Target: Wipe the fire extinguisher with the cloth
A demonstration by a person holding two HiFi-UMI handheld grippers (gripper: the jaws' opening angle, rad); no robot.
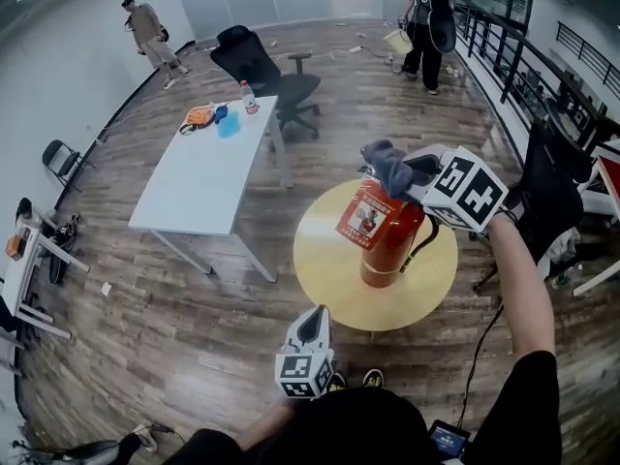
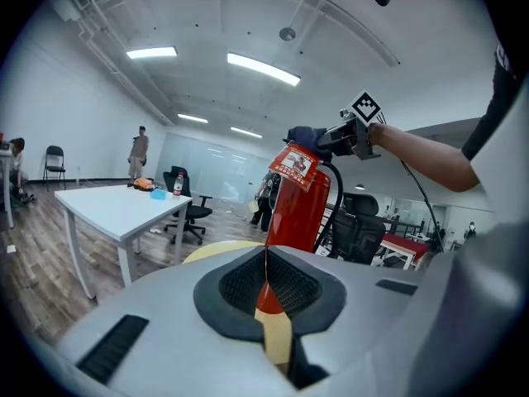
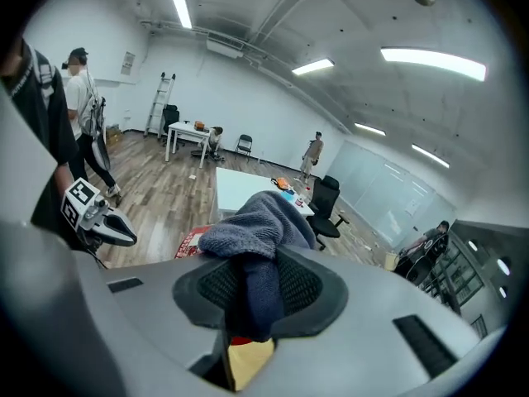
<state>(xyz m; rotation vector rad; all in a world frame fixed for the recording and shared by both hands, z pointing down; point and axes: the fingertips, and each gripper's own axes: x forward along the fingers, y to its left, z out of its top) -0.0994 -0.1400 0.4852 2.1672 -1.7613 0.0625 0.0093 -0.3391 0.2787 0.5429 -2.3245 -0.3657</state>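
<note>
1 fire extinguisher [image 1: 389, 238]: red metal cylinder, glossy, upright on a round bench [image 1: 325, 284] w/ smooth yellow top. Red-and-white paper tag [image 1: 366, 215] hangs at its neck, black hose [image 1: 422, 240] loops down one side.

1 cloth [image 1: 391, 167]: grey-blue, soft knit/terry texture, bunched. It's pinched between the jaws of the right gripper [image 1: 415, 174]. The jaws are closed on a fold, and the rest bulges out past the jaw tips, right over the extinguisher top, touching or nearly so; can't tell which.

Left gripper [image 1: 312, 325]: jaws pressed together, nothing between them. The extinguisher stands straight ahead of these jaws, apart from them, w/ the near edge of the round bench below the tips.

2 grippers, each grey plastic w/ black ribbed pads and a marker cube.

Head view only: full round shape of the round bench, wood-plank floor, rectangular white bench [image 1: 203, 177] beyond the jaws w/ 1 black office chair [image 1: 263, 66] at its far end.

Left gripper view only: side profile of the extinguisher [image 2: 299, 209], w/ the right gripper [image 2: 326, 139] at its top.

Right gripper view: cloth [image 3: 258, 230] fills the jaws, the extinguisher shows just as a red sliver under it, and the left gripper [image 3: 124, 234] sits off to the jaws' left.
</note>
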